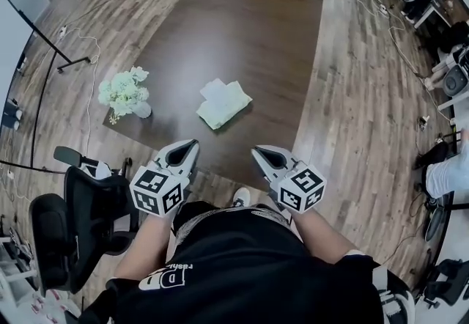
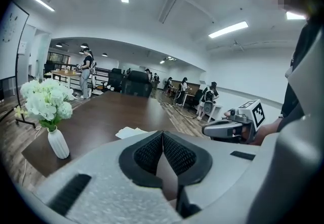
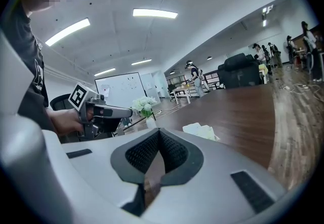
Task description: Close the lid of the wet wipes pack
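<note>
The wet wipes pack (image 1: 223, 102), pale green with a white flap at its far left end, lies on the dark brown table (image 1: 242, 29); whether its lid is raised I cannot tell. My left gripper (image 1: 192, 145) and right gripper (image 1: 256, 150) hover side by side over the table's near edge, short of the pack, both shut with nothing between the jaws. In the left gripper view the pack (image 2: 130, 132) shows just beyond the closed jaws (image 2: 162, 133). The right gripper view has the pack (image 3: 200, 130) ahead and right of its closed jaws (image 3: 159, 132).
A white vase of white flowers (image 1: 126, 94) stands near the table's left corner. A black office chair (image 1: 80, 205) sits close at my left. Cables cross the wooden floor (image 1: 366, 95), and desks with people stand at the far end of the room.
</note>
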Action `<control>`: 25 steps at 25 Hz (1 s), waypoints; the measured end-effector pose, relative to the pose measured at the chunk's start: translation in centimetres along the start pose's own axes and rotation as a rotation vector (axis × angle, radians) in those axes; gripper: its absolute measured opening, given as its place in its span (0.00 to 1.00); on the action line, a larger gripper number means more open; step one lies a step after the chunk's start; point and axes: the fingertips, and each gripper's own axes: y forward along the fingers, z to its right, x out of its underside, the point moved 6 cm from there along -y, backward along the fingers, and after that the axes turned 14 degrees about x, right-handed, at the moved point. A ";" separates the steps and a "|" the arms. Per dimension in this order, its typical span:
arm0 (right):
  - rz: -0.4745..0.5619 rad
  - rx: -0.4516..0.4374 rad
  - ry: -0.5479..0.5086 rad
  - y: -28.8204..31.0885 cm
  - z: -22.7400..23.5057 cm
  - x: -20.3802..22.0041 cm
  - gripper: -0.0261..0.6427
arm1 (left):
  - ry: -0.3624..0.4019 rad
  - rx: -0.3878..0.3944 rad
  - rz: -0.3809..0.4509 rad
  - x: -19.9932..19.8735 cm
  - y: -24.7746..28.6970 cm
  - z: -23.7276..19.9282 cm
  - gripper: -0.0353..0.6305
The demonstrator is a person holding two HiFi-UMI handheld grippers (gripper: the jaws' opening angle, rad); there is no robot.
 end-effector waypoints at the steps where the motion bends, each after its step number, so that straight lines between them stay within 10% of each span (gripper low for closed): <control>1: 0.002 0.002 0.003 0.1 0.3 0.0 0.05 | -0.001 0.001 -0.001 -0.1 0.4 -0.1 0.08; 25: 0.021 0.162 0.063 5.7 1.3 -2.5 0.05 | 0.055 0.166 -0.078 -4.5 6.9 -8.4 0.08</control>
